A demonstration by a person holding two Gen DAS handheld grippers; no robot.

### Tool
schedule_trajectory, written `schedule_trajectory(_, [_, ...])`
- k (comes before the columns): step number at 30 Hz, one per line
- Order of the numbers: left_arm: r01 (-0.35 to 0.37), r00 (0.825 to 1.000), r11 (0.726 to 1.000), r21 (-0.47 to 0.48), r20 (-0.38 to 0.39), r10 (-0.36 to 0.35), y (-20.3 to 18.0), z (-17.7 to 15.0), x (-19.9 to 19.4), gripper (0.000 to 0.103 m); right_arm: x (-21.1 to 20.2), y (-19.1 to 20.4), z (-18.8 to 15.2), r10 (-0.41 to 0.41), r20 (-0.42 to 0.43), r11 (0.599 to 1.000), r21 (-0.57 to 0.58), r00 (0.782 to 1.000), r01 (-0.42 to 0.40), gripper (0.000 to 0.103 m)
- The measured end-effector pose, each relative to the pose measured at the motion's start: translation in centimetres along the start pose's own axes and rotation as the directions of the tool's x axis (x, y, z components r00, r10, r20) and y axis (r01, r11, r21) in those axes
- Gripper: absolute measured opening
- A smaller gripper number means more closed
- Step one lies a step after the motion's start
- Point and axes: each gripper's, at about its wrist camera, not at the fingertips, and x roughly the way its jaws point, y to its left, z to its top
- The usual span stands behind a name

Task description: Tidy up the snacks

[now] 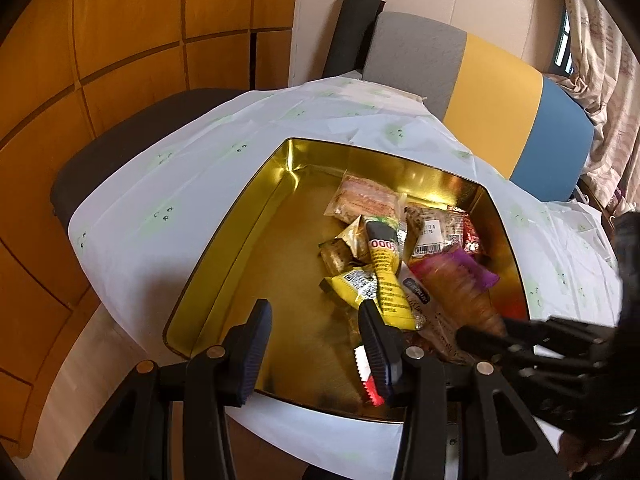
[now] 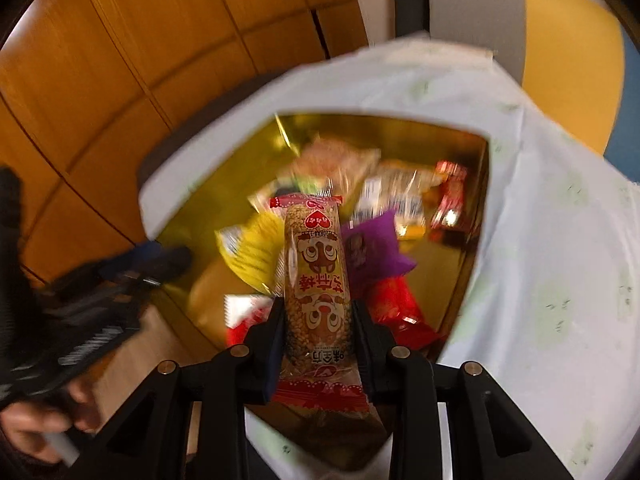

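A gold tin [image 1: 224,240] sits on a table with a white cloth and holds several wrapped snacks: a yellow packet [image 1: 386,280], a clear pack of orange crackers [image 1: 366,200] and a purple packet [image 1: 478,274]. My left gripper [image 1: 316,332] hangs open over the tin's bare near-left floor, nothing between its fingers. A red-and-white wrapper edge [image 1: 366,380] lies by its right finger. My right gripper [image 2: 318,320] is shut on a grain snack bar [image 2: 318,264] in a clear wrapper with red ends, above the tin [image 2: 476,240]. In the left wrist view that bar [image 1: 460,296] shows blurred at the right.
A chair with a grey, yellow and blue back [image 1: 480,88] stands behind the table, and a black chair [image 1: 120,140] to the left. Wood-panelled wall [image 1: 120,40] fills the left side. A curtain [image 1: 600,40] hangs at the right. White cloth [image 1: 160,200] surrounds the tin.
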Motion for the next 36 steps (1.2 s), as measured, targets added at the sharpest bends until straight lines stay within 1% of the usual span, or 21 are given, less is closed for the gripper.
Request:
schedule_trajectory(2, [-0.004, 1.0, 1.0, 0.0, -0.001, 0.004, 0.2, -0.1, 0.1, 0.046, 1.2, -0.1, -0.5, 0.018, -0.032, 1.0, 0.016, 0.999, -0.017, 0.034])
schedule_trajectory(5, [-0.007, 1.0, 1.0, -0.011, -0.007, 0.007, 0.4, -0.1, 0.3, 0.046, 1.1, -0.4, -0.9, 0.014, -0.027, 1.0, 0.015, 1.0, -0.014, 0.035])
schedule_trajectory(9, [-0.005, 1.0, 1.0, -0.012, -0.009, 0.005, 0.2, -0.2, 0.4, 0.046, -0.3, -0.2, -1.2, 0.011, 0.0, 1.0, -0.004, 1.0, -0.011, 0.036])
schedule_trajectory(11, [-0.003, 1.0, 1.0, -0.008, -0.007, 0.003, 0.1, -0.1, 0.3, 0.046, -0.7, 0.2, -1.3, -0.001, 0.008, 1.0, -0.028, 1.0, 0.002, 0.036])
schedule_trajectory(13, [-0.002, 1.0, 1.0, -0.003, -0.003, 0.002, -0.1, 0.0, 0.2, 0.046, -0.7, 0.4, -1.2, -0.021, 0.006, 0.998, -0.055, 1.0, 0.022, 0.03])
schedule_trajectory(14, [-0.001, 1.0, 1.0, -0.001, 0.0, 0.001, -0.2, 0.0, 0.1, 0.046, -0.5, 0.6, -1.3, -0.041, 0.005, 0.997, -0.069, 0.999, 0.041, 0.03])
schedule_trajectory(21, [-0.007, 1.0, 1.0, 0.012, 0.011, 0.007, -0.7, 0.1, -0.5, 0.046, 0.4, 0.7, -0.8, -0.082, 0.011, 0.992, -0.094, 0.997, 0.083, 0.03])
schedule_trajectory(26, [-0.02, 0.999, 1.0, 0.012, 0.031, 0.02, -0.9, 0.2, -1.1, 0.046, 0.5, 0.6, -0.9, -0.087, 0.016, 0.992, -0.094, 0.996, 0.088, 0.03])
schedule_trajectory(32, [-0.024, 0.998, 1.0, 0.018, 0.05, 0.023, -1.4, 0.1, -1.8, 0.046, -0.7, 0.7, -1.4, -0.081, 0.043, 0.993, -0.082, 0.996, 0.084, 0.031])
schedule_trajectory(36, [-0.029, 0.997, 0.999, 0.017, 0.069, 0.028, -1.7, -0.1, -2.4, 0.046, -2.0, 0.7, -1.8, -0.092, 0.085, 0.993, -0.072, 0.992, 0.098, 0.032])
